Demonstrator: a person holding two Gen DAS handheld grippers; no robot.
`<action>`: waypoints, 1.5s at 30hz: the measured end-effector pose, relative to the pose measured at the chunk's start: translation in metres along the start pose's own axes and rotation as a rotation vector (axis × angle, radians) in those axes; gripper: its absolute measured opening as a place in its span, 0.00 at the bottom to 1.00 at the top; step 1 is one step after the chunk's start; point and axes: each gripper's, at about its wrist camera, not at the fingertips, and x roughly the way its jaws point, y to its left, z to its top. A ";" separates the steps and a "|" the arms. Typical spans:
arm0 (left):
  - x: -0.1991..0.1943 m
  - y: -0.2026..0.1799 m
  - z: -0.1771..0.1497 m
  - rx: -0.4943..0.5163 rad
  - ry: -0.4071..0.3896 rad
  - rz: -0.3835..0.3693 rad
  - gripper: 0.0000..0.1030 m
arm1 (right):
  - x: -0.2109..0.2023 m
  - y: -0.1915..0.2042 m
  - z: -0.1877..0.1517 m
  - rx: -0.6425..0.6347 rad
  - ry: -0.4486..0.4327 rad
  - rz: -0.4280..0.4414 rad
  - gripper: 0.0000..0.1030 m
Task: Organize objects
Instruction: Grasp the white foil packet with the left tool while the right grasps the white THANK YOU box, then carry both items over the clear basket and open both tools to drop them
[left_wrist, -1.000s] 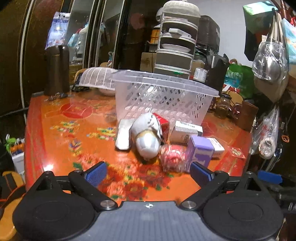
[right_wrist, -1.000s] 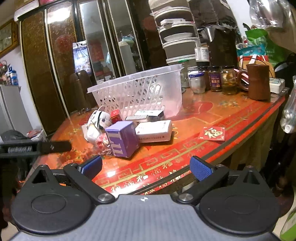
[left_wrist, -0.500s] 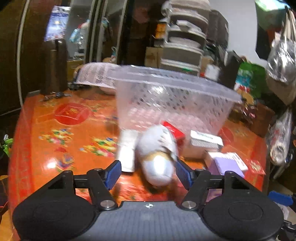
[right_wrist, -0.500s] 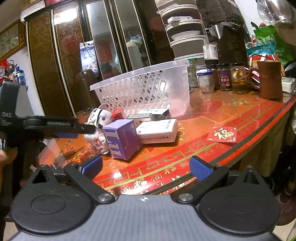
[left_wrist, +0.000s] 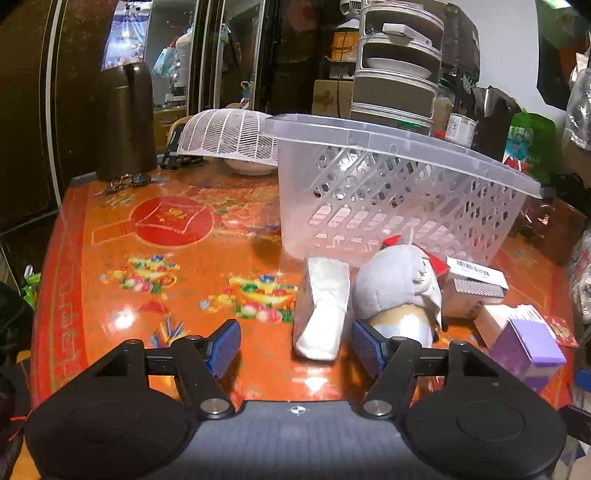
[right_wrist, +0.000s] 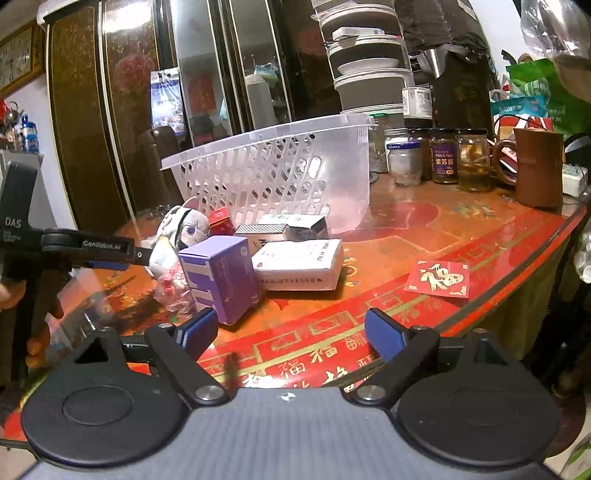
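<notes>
The left claw (left_wrist: 295, 343) gapes apart low over the counter (left_wrist: 147, 236), a silver pouch (left_wrist: 323, 306) lying between its pads, unclamped. A grey plush toy (left_wrist: 397, 291) lies just beside it, before the clear basket (left_wrist: 388, 192). The right claw (right_wrist: 291, 330) hangs apart, holding nothing, near the purple box (right_wrist: 221, 273).

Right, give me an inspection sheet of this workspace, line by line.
Surface: glossy red-orange patterned table, bare at its left.
Job's things: clear basket upright, nothing seen inside; silver packet, plush toy, purple box and white box lie in front of it.
Clutter: jars, brown mug, red card, keys, white mesh cover.
Grippers: left gripper open, the packet between its fingers, untouched; right gripper open, empty.
Cables: nothing seen.
Surroundings: dark mirrored cabinet, stacked trays.
</notes>
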 end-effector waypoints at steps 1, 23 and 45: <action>0.003 -0.003 0.002 0.013 -0.001 0.000 0.68 | 0.001 0.000 0.001 -0.002 0.000 -0.001 0.86; 0.033 -0.002 0.013 0.022 0.054 -0.070 0.43 | 0.051 0.018 0.020 -0.135 -0.022 -0.073 0.72; 0.037 -0.014 0.015 0.070 0.074 -0.015 0.66 | 0.078 0.017 0.038 -0.070 0.121 -0.091 0.92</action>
